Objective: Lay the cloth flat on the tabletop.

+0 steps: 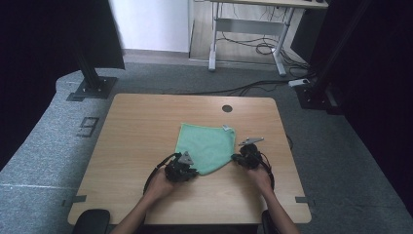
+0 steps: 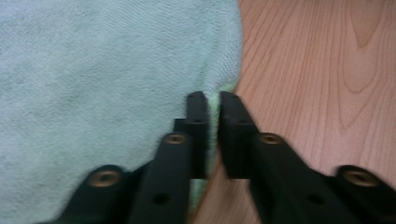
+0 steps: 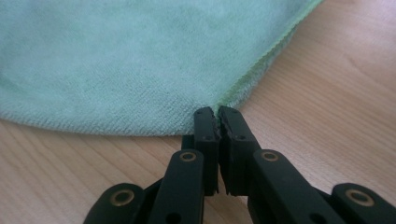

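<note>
A light green cloth (image 1: 204,144) lies flat on the wooden table (image 1: 141,122), with a small pale tag (image 1: 226,128) at its far right corner. My left gripper (image 1: 192,171) sits at the cloth's near edge. In the left gripper view its jaws (image 2: 212,95) are shut with a strip of the cloth (image 2: 93,70) pinched between them. My right gripper (image 1: 237,158) is at the cloth's right edge. In the right gripper view its jaws (image 3: 215,111) are shut on the hem of the cloth (image 3: 116,60), low against the tabletop.
A dark round cable hole (image 1: 227,108) sits near the table's far edge. On the carpet beyond stand a black stand base (image 1: 92,87) at the left and a white desk frame (image 1: 246,44) with loose cables at the back.
</note>
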The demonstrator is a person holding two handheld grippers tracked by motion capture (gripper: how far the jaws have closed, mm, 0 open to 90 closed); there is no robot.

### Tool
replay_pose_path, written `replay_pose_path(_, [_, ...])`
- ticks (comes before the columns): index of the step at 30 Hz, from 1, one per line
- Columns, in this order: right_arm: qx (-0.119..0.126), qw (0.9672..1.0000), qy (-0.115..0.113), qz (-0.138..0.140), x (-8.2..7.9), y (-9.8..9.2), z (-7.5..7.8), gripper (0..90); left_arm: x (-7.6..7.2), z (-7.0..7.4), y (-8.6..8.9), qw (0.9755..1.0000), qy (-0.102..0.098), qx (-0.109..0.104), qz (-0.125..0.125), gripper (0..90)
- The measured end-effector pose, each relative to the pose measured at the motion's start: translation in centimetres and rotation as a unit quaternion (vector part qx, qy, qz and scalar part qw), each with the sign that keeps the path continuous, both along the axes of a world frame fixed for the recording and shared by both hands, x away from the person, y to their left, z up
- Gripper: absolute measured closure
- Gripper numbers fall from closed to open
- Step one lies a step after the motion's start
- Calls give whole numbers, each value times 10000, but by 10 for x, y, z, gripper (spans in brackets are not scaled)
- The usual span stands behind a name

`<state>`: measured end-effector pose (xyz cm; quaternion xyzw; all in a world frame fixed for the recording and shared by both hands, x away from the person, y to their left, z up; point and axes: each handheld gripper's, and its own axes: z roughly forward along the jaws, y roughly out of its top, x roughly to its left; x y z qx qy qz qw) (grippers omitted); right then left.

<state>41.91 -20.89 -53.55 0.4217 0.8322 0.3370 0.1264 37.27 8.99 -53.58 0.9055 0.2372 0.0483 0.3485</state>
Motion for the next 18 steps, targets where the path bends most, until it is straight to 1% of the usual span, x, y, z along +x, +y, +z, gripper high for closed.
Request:
replay_pose_path(2, [66, 9999, -77, 25, -2, -1, 9, 858, 0, 7, 4, 9999, -4, -102, -52, 870])
replay_pose_path(3, [119, 9998, -136, 35, -3, -1, 15, 859, 1, 13, 6, 9998, -36, -196, -66, 871])
replay_pose_path(4, [177, 9996, -224, 40, -5, -1, 24, 859, 1, 23, 9, 9994, -97, -327, -36, 871])
replay_pose_path(5, [212, 9992, -337, 38, -5, -2, 34, 859, 3, 33, 13, 9986, -173, -504, 13, 871])
replay_pose_path(6, [266, 9986, -457, 23, -5, -2, 44, 859, 6, 44, 18, 9969, -240, -740, 98, 870])
replay_pose_path(7, [323, 9977, -595, -3, -4, -2, 55, 859, 10, 54, 23, 9942, -278, -1021, 198, 867])
replay_pose_path(8, [394, 9968, -699, -38, -1, -2, 65, 859, 17, 61, 29, 9915, -237, -1250, 286, 863])
replay_pose_path(9, [470, 9959, -772, -95, 3, -1, 74, 857, 25, 65, 32, 9906, -175, -1286, 440, 853])
replay_pose_path(10, [542, 9952, -802, -127, 10, 0, 80, 850, 33, 66, 32, 9924, -95, -1083, 578, 808])
replay_pose_path(11, [581, 9951, -781, -179, 17, 3, 82, 812, 40, 62, 31, 9947, -177, -688, 747, 736])
replay_pose_path(12, [496, 9957, -739, -248, 24, 5, 81, 710, 44, 56, 30, 9950, -330, -260, 905, 675])
replay_pose_path(13, [348, 9959, -736, -405, 31, 8, 78, 639, 48, 49, 31, 9946, -323, -95, 984, 641])
replay_pose_path(14, [330, 9959, -663, -513, 37, 8, 72, 613, 50, 41, 33, 9947, -167, -121, 1005, 603])
replay_pose_path(15, [430, 9961, -553, -544, 40, 7, 66, 582, 50, 35, 35, 9948, -102, -131, 1009, 555])
replay_pose_path(16, [535, 9959, -467, -562, 41, 5, 60, 570, 47, 31, 37, 9947, -121, -96, 1014, 524])
replay_pose_path(17, [578, 9960, -417, -546, 39, 3, 54, 557, 45, 28, 39, 9948, -128, -95, 1004, 503])
replay_pose_path(18, [565, 9963, -382, -514, 37, 1, 49, 555, 44, 26, 41, 9948, -117, -123, 1006, 486])
